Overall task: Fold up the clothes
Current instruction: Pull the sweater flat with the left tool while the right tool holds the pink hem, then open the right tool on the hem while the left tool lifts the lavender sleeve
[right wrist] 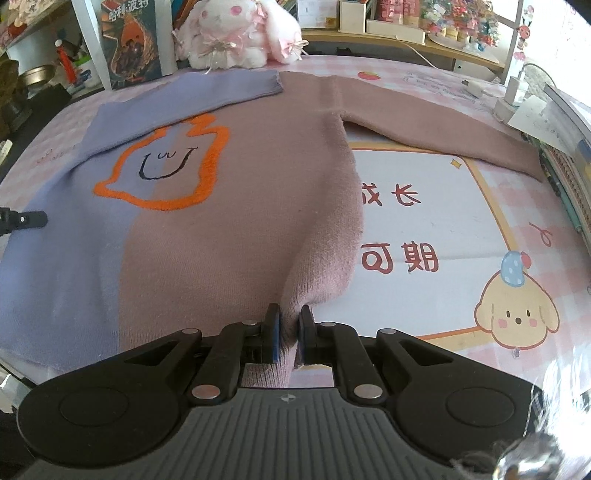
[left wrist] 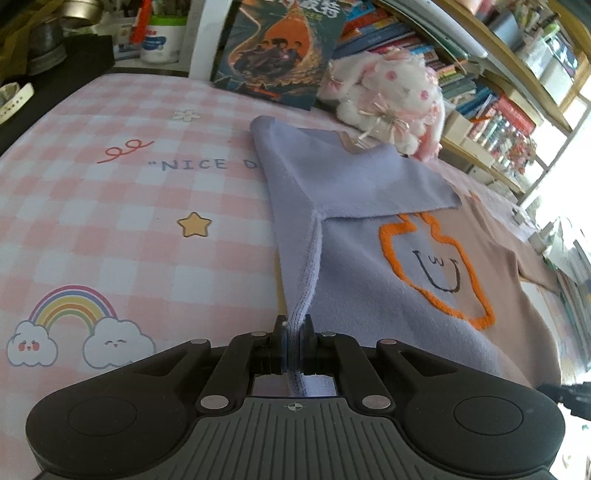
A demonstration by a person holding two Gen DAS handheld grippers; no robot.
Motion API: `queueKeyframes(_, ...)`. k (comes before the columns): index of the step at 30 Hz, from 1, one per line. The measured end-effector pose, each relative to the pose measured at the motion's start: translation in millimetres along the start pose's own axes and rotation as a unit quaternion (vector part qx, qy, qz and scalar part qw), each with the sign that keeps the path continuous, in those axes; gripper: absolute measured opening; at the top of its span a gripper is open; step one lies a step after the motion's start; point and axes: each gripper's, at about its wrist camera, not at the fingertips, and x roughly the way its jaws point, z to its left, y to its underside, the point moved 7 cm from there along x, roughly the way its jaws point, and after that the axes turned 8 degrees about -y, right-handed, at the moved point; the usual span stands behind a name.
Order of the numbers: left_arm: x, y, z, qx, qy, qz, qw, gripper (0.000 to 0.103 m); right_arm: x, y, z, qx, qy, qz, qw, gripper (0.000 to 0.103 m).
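Note:
A two-tone sweater, lilac on one half (left wrist: pixel 354 295) and dusty pink on the other (right wrist: pixel 236 206), lies flat on the pink checked cloth with an orange outlined smiley on its chest (right wrist: pixel 166 166). The lilac sleeve (right wrist: pixel 192 92) is folded across the chest; the pink sleeve (right wrist: pixel 436 125) stretches out to the right. My left gripper (left wrist: pixel 294 330) is shut on the lilac hem edge. My right gripper (right wrist: pixel 289 326) is shut on the pink hem corner, which is lifted into a ridge. The left gripper's tip also shows in the right wrist view (right wrist: pixel 26 219).
A white and pink plush rabbit (right wrist: pixel 236 33) and an upright book (right wrist: pixel 131 44) stand at the sweater's far edge. Bookshelves (left wrist: pixel 498 92) line one side. A charger and papers (right wrist: pixel 517 99) lie at the far right of the cloth.

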Motion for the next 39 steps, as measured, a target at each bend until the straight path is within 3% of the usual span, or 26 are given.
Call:
queueKeyframes(6,3,-7,6,-0.008,-0.014,-0.006,0.9998,0.005,1,0,9,0.007,-0.029,0.009,1.0,0.011)
queueKeyframes(8,2,-6,5,-0.003,-0.021,-0.007,0.9997,0.007,1,0,11,0.002,-0.037,0.016,0.999,0.015)
queueKeyframes(10,-3,-7,3,0.003,-0.032,-0.009,0.9994,0.011,1,0,13,-0.007,-0.053,0.027,0.998,0.026)
queueKeyframes(13,-17,-17,-15,0.025,-0.047,-0.04,0.9978,0.021,-3,-3,10,-0.019,-0.07,0.042,0.996,0.038)
queueKeyframes(20,-49,-41,-60,0.079,-0.076,-0.109,0.988,0.032,-16,-33,-16,-0.052,-0.072,0.019,0.996,0.041)
queueKeyframes(25,-6,-55,-151,0.153,-0.05,-0.099,0.982,0.033,-12,-59,-28,-0.093,-0.094,-0.003,0.991,0.037)
queueKeyframes(28,22,-59,-198,0.192,-0.045,-0.097,0.9755,0.034,3,-57,-32,-0.101,-0.121,0.02,0.987,0.029)
queueKeyframes(31,54,-64,-236,0.223,-0.046,-0.09,0.9696,0.034,9,-50,-42,-0.101,-0.132,0.034,0.986,0.028)
queueKeyframes(39,118,-72,-282,0.277,-0.098,-0.088,0.9518,0.033,16,-43,-61,-0.101,-0.179,0.053,0.977,0.028)
